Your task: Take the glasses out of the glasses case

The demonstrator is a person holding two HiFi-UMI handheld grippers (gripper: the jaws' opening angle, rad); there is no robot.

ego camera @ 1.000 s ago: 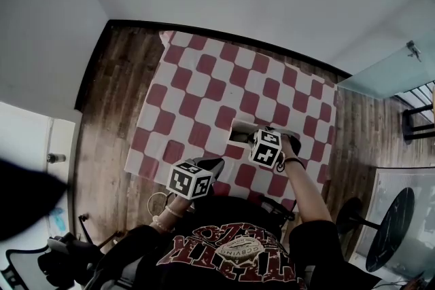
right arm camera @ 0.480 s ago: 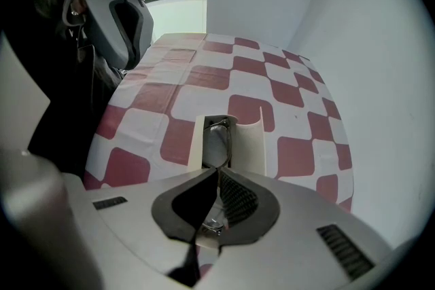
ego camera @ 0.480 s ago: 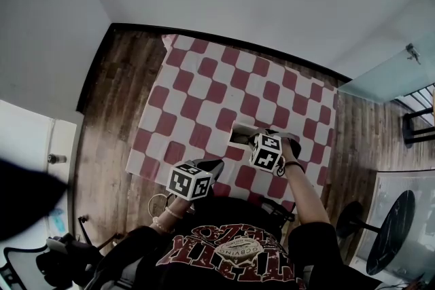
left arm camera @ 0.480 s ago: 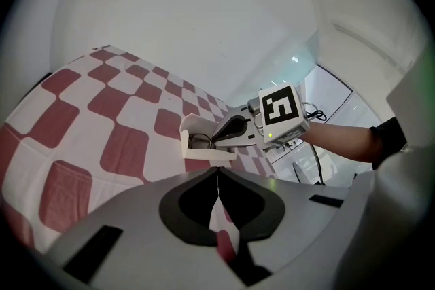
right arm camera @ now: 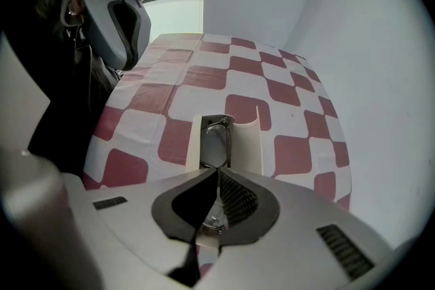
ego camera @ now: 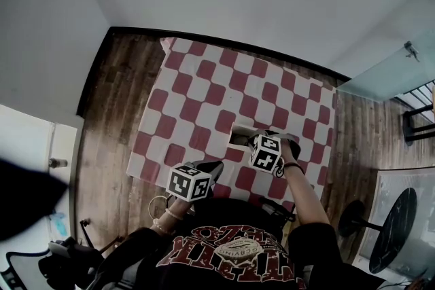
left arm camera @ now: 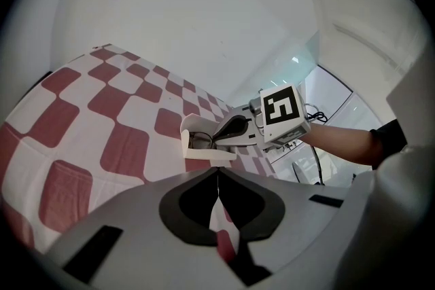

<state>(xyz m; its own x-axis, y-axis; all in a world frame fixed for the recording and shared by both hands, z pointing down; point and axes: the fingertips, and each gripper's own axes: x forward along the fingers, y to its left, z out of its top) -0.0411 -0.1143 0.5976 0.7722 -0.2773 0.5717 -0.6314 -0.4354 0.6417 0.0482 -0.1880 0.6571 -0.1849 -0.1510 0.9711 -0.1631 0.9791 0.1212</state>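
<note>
1. Right gripper view: the right gripper has its jaws drawn together on the glasses, apparently pinching the frame at the near lens. Part of a lens shows through the gap behind the jaw tips.
2. The glasses lie lengthwise inside the glasses case and, as far as I can judge, are not lifted clear. The case sits open on the checked cloth that covers the counter, toward the person's side.
3. The left gripper has its jaws closed with nothing between them. It is held over the cloth, apart from the case and pointing at it.
4. Step in hand, my read: the grasp is made and the extraction is not yet done.
5. The next move calls for a slow lift up and out through the open top so the frame doesn't snag the walls. The case looks light and may ride up with the glasses. If so, the left gripper would need to pin it down.
6. Materials:
   - The case is a cream, smooth, hard-looking trough with upright walls and a rounded end.
   - The glasses have a thin, metal-looking rim and clear lenses.
   - The cloth is flat, in red and white round-cornered squares, and probably slick.
   - The jaw pads are dark, and one of the right gripper's has a fine grid texture.
</note>
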